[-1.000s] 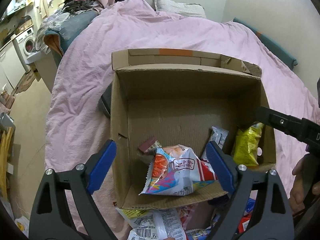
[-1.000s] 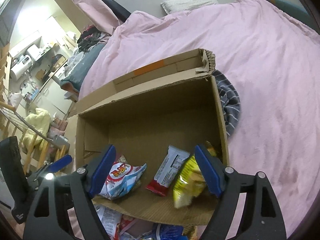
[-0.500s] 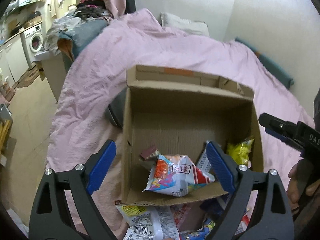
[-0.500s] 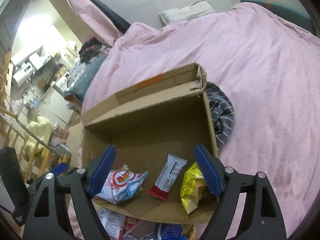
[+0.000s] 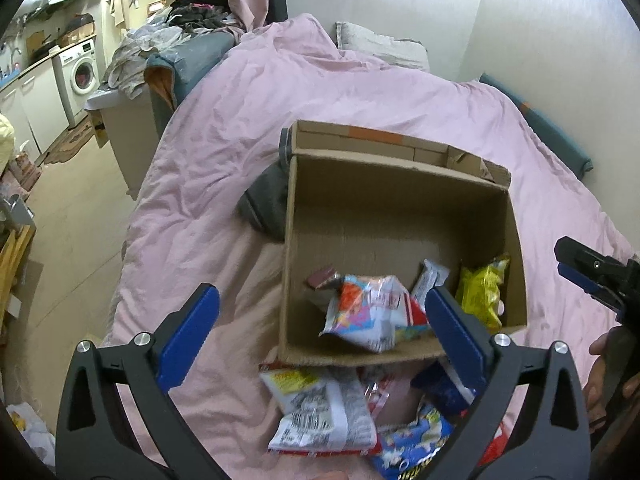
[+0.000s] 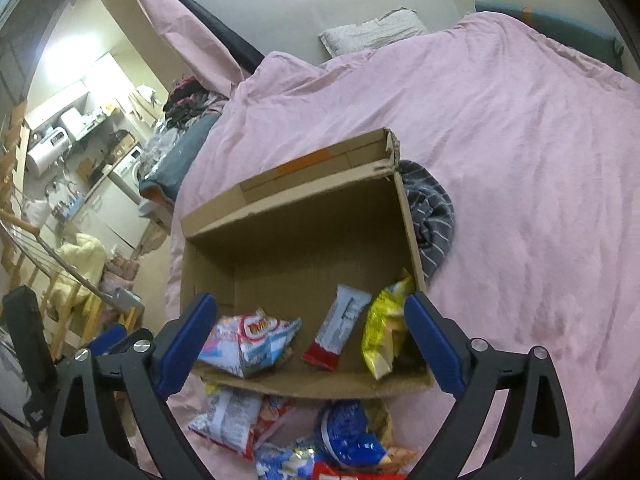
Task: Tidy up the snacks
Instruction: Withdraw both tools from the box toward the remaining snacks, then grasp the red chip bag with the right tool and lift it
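A pink duvet covers the bed. A pillow lies at its head, striped cloth mid-bed. Beyond its left edge, a washing machine and heaped clothes.

An open brown cardboard box sits at frame centre in the right wrist view, flaps raised. Inside, along its near wall: a crumpled white-and-red snack bag at left, a grey-and-red wrapped bar in the middle, a yellow crinkled packet upright at right. Loose mixed snack packets lie heaped at the frame's bottom centre — just outside the box.
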{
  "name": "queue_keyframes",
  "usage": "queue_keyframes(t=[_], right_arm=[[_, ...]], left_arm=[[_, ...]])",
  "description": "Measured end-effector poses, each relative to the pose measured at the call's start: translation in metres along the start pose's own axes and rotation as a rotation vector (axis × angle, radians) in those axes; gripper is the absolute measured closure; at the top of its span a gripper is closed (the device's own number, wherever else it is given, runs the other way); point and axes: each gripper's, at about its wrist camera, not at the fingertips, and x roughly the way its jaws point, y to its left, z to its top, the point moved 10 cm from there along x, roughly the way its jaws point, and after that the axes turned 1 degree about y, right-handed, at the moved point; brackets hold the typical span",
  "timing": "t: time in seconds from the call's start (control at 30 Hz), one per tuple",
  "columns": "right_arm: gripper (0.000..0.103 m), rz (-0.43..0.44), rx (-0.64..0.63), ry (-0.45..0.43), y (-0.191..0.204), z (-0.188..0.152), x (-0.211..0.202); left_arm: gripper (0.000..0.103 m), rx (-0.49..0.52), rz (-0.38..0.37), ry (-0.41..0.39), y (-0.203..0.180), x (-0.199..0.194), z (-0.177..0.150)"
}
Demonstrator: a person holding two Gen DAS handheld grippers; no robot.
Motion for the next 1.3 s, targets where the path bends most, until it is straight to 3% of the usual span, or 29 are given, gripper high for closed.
queue_keyframes(t=[0.33, 0.57, 0.73, 0.9, 1.07, 1.3], right_arm=[[0.006, -0.084, -0.015, 0.003, -0.004, -0.034, -0.031], [0.006, -0.055, 0.127, 0.049, -0.032, -0.067, -0.051], [0.006, -0.026, 0.190, 0.162, -0.044, -0.099, -0.042], [0.006, 0.017, 0.295, 0.389, -0.057, -0.153, -0.015], [0.002, -0.048, 0.335, 0.568, -0.074, -0.190, 0.008], [0.000, -0.074, 0.288, 0.669, -0.064, -0.207, 0.029]], left_arm=[[0.002, -0.036, 0.026, 0.028, 0.023, -0.017, -0.026], [0.002, -0.051, 0.040, 0.054, 0.032, -0.024, -0.043], [0.002, -0.052, 0.044, 0.088, 0.034, -0.022, -0.055], [0.002, -0.049, 0.043, 0.106, 0.037, -0.022, -0.061], [0.002, -0.056, 0.033, 0.115, 0.035, -0.023, -0.063], [0.002, -0.034, 0.028, 0.121, 0.029, -0.021, -0.066]])
